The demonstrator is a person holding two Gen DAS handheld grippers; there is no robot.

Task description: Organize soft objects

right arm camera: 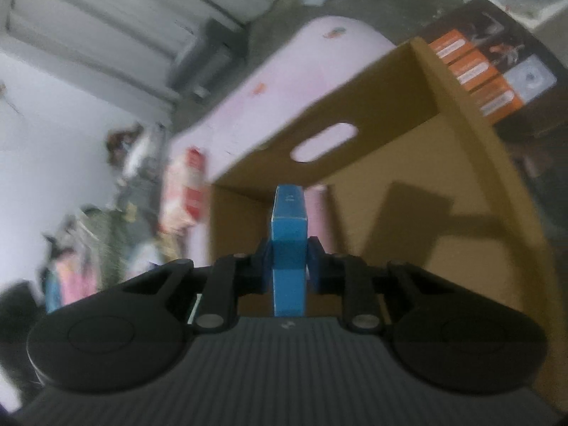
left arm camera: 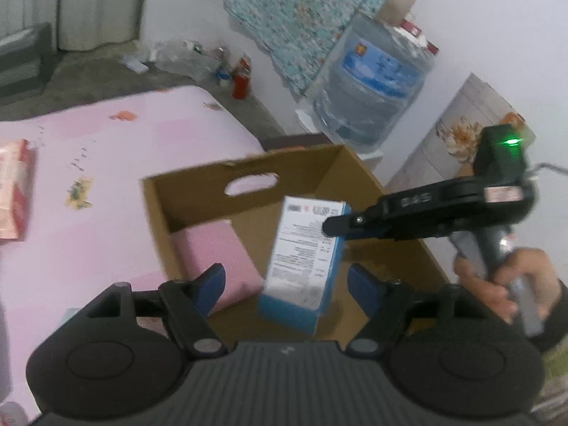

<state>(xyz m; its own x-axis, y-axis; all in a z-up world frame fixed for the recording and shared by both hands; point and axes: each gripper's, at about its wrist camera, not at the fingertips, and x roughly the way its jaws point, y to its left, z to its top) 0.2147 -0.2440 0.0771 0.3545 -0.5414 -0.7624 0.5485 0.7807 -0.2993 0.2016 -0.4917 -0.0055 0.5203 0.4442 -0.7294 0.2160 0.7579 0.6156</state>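
Note:
An open cardboard box [left arm camera: 198,198] sits on a pink bed [left arm camera: 106,177]. A pink soft pack [left arm camera: 213,259] lies inside it at the left. My right gripper [right arm camera: 288,264] is shut on a blue and white tissue pack [right arm camera: 288,234] and holds it upright inside the box; the pack also shows in the left wrist view [left arm camera: 305,262], with the right gripper [left arm camera: 333,229] pinching its upper right edge. My left gripper [left arm camera: 285,287] is open and empty, just above the box's near side, with the pack between its fingers but apart from them.
A red and white pack [left arm camera: 14,191] lies on the bed at the far left. A large water bottle [left arm camera: 372,85] stands behind the box [right arm camera: 443,142]. Bottles and clutter [left arm camera: 213,64] sit on the floor by the wall. A printed carton [right arm camera: 497,81] flanks the box.

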